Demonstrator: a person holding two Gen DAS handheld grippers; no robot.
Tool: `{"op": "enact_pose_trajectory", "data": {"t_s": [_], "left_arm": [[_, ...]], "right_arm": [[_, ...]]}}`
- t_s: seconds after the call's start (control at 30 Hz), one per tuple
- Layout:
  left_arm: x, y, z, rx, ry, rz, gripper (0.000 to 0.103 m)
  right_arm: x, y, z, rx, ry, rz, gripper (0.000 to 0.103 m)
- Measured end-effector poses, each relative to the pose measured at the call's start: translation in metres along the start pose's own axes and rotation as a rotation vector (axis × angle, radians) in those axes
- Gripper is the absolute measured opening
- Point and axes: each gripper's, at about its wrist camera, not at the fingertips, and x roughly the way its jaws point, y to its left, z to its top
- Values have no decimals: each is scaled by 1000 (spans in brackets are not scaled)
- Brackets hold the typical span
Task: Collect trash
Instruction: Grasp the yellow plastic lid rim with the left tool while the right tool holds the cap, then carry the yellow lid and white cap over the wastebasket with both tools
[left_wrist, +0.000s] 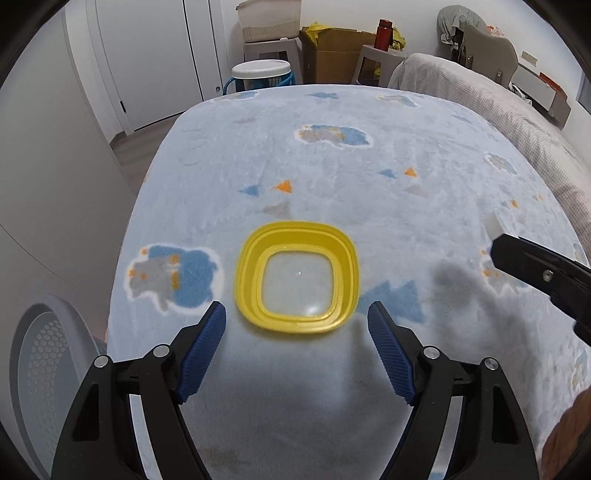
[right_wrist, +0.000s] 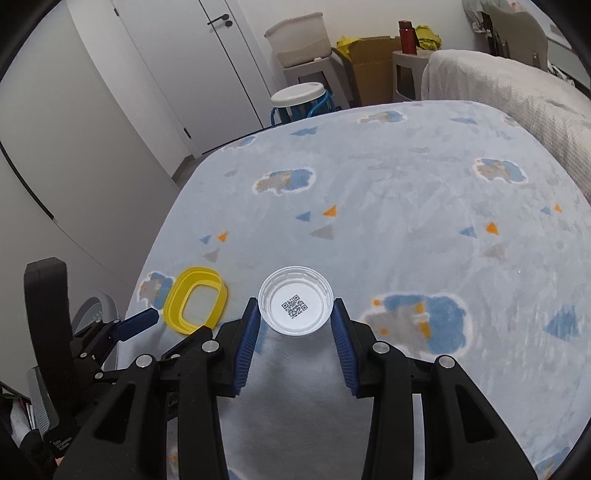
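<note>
White round lid (right_wrist: 296, 305) with a QR code printed inside sits between the right gripper (right_wrist: 295, 325) fingers, rim up. Both blue pads (right_wrist: 246, 343) meet its rim at opposite sides in the right wrist view; looks clamped and held, though I can't confirm whether it's lifted off the blanket (right_wrist: 406, 221) or resting on it. In the left wrist view only a white edge shows past the right tool's black finger.

Handling guess: thin clear-white plastic, very light, flexes easily. A side squeeze across the rim will bow it and it could pop out; keep grip force low, keep it level.

Second piece: yellow square lid (left_wrist: 297, 275), clear centre panel, lying flat on the blanket just ahead of the left gripper (left_wrist: 297, 347). That gripper is spread wide, holding nothing, fingertips just short of the lid's near edge and wider apart than the lid. Likely stiffer than the white one thanks to its stepped rim, but flat on soft fleece: hard to get under. Best bet is pinching one raised rim wall, or pressing an edge into the pile to tip it.

Left of the left tool, below the bed edge, a white perforated bin (left_wrist: 44, 354), probable drop target.
</note>
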Motion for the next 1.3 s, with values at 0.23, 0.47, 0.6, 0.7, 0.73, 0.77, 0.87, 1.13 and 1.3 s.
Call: {"op": "enact_pose_trajectory", "data": {"t_s": [0.23, 0.47, 0.6, 0.7, 0.73, 0.77, 0.87, 1.13, 1.3], "left_arm": [[17, -5, 11, 14, 29, 21, 76], [27, -2, 18, -14, 41, -7, 70], [23, 2, 15, -32, 37, -31, 68], [13, 4, 8, -46, 18, -39, 68], [8, 6, 5, -48, 10, -37, 68], [3, 8, 2, -52, -3, -33, 68], [-17, 19, -11, -67, -45, -24, 68], [-67, 58, -36, -99, -120, 21, 68], [-92, 84, -55, -137, -149, 45, 68]], "right_arm": [[-3, -6, 3, 24, -7, 15, 39], [-4, -6, 3, 22, -9, 15, 39], [-4, -5, 3, 18, -10, 12, 39], [-3, -3, 3, 9, -9, 10, 39], [-3, -2, 3, 7, -9, 10, 39], [-3, 0, 3, 4, -8, 10, 39], [-3, 5, 2, -5, -8, 11, 39], [-2, 41, -2, -71, -12, 28, 39], [3, 73, -7, -120, 0, 66, 39]]}}
